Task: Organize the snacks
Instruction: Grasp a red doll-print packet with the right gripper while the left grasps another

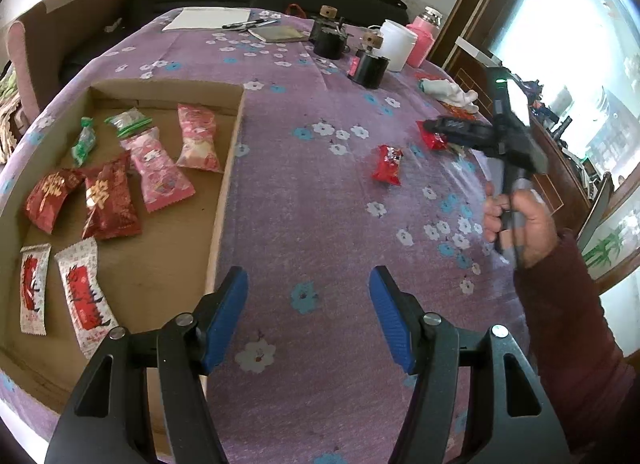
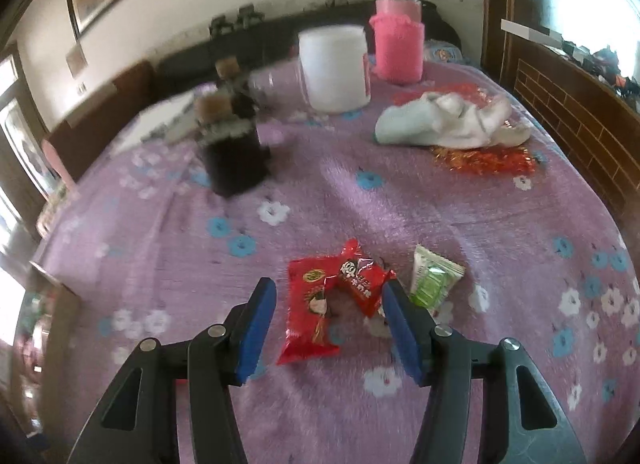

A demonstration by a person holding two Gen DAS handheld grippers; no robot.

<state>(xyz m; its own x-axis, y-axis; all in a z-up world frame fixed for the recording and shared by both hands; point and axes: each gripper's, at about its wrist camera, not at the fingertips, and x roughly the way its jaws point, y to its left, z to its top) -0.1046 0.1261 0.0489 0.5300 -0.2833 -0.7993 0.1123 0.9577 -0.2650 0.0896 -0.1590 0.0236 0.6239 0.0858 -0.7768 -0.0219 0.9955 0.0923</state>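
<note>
A shallow cardboard box [image 1: 228, 168] lies at the left on the purple flowered cloth. It holds several snack packets: red [image 1: 110, 200], pink [image 1: 160, 172], green [image 1: 84, 142] and white with red print [image 1: 86, 296]. My left gripper [image 1: 308, 276] hangs open and empty over the cloth, just right of the box wall. My right gripper [image 2: 329, 284] is open, low over two red packets: a larger one [image 2: 310, 312] between the fingers and a smaller one [image 2: 362, 280] by the right finger. A green packet [image 2: 434, 280] lies just to the right. In the left wrist view a hand holds the right gripper [image 1: 456, 129].
Two black jars with cork stoppers [image 2: 234, 160], a white tub [image 2: 334, 68] and a pink-sleeved bottle [image 2: 398, 40] stand at the far side. A white cloth [image 2: 444, 120] lies on red foil [image 2: 484, 162]. Paper and a notebook [image 1: 276, 34] lie far back. Wooden furniture [image 2: 568, 112] borders the right edge.
</note>
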